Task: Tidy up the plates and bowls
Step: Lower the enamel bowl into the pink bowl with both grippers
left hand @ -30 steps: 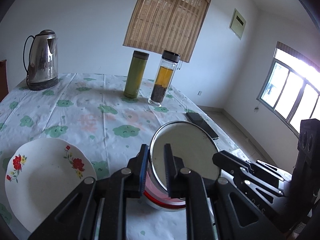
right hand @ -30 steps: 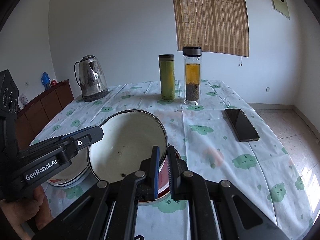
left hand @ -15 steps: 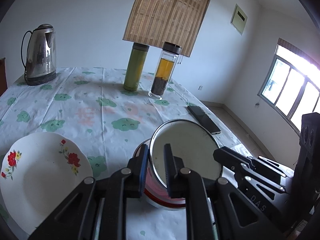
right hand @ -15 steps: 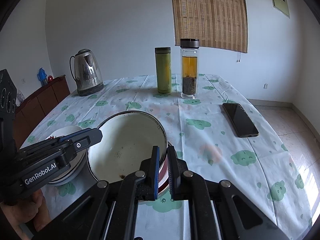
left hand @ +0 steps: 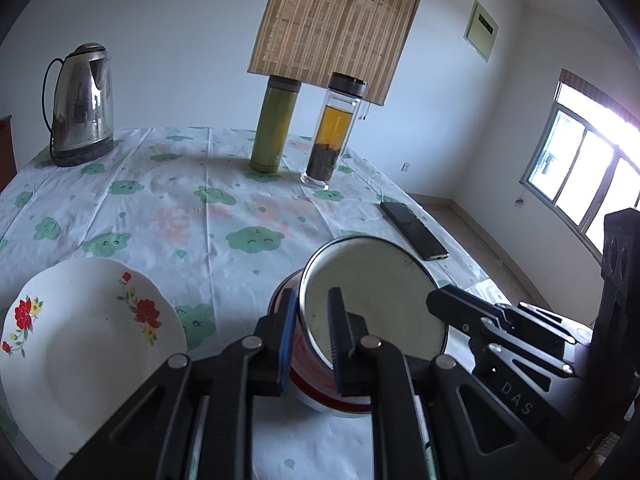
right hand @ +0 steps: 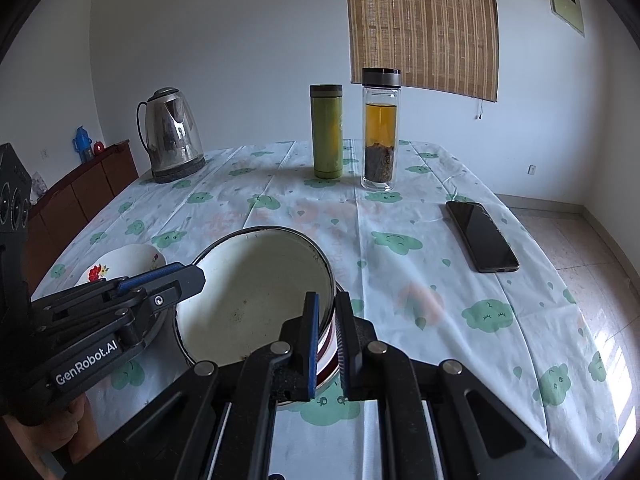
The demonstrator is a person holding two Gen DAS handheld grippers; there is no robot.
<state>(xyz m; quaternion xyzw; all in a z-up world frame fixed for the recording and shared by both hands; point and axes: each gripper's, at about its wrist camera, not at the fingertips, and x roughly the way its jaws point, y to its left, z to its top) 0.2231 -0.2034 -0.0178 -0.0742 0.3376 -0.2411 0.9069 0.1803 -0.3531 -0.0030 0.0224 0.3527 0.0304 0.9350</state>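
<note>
Enamel bowl [left hand: 372,304] rim clamped between each hand-held gripper's [left hand: 312,320] fingers.

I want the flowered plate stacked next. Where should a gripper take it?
Take the flowered plate by its thin raised rim, one finger above and one beneath. It lies flat on the table, so come in low from its bare near or left edge, probably with the left gripper.

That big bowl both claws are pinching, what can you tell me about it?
The enamel bowl looks like metal: cream inside with dark specks, a dark thin rim, red and white bands outside. It tilts, its mouth facing the cameras, over the flowered tablecloth. The left gripper and right gripper each clamp its rim on opposite sides. Whether its base touches the cloth is unclear.
</note>
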